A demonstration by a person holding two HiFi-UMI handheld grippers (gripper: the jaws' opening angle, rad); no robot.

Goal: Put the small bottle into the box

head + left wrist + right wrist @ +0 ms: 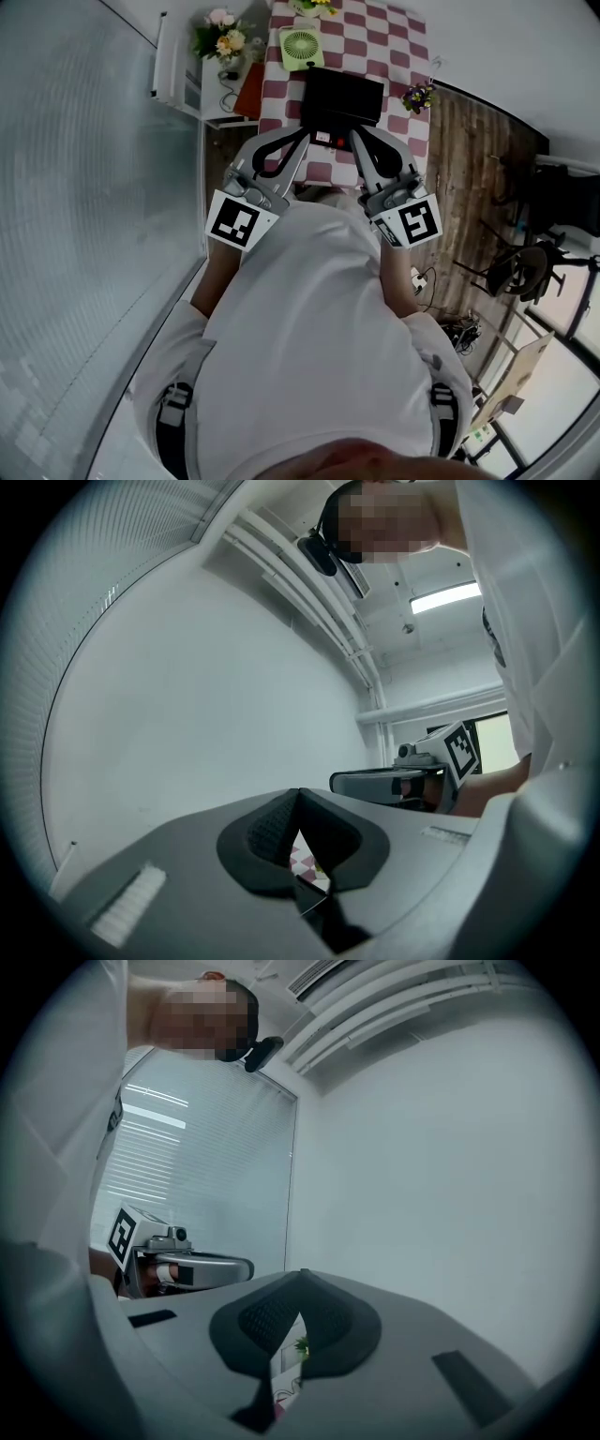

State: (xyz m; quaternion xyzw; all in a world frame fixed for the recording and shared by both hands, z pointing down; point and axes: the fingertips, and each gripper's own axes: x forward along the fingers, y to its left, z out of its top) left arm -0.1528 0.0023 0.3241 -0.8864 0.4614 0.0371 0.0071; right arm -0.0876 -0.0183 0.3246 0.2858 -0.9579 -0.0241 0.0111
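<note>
Where the pads (270, 834) of the left gripper (298, 795) meet at their tips, nothing is held between them. The right gripper (302, 1275) is likewise seen closed tip to tip and empty. Both grippers are held close before the person's white shirt (309, 309), their tips side by side and pointed at a red-and-white checked table (403, 47). A black box (342, 97) is set on it just beyond the tips, with a green fan (301, 47) behind it. The small bottle cannot be picked out in any view.
</note>
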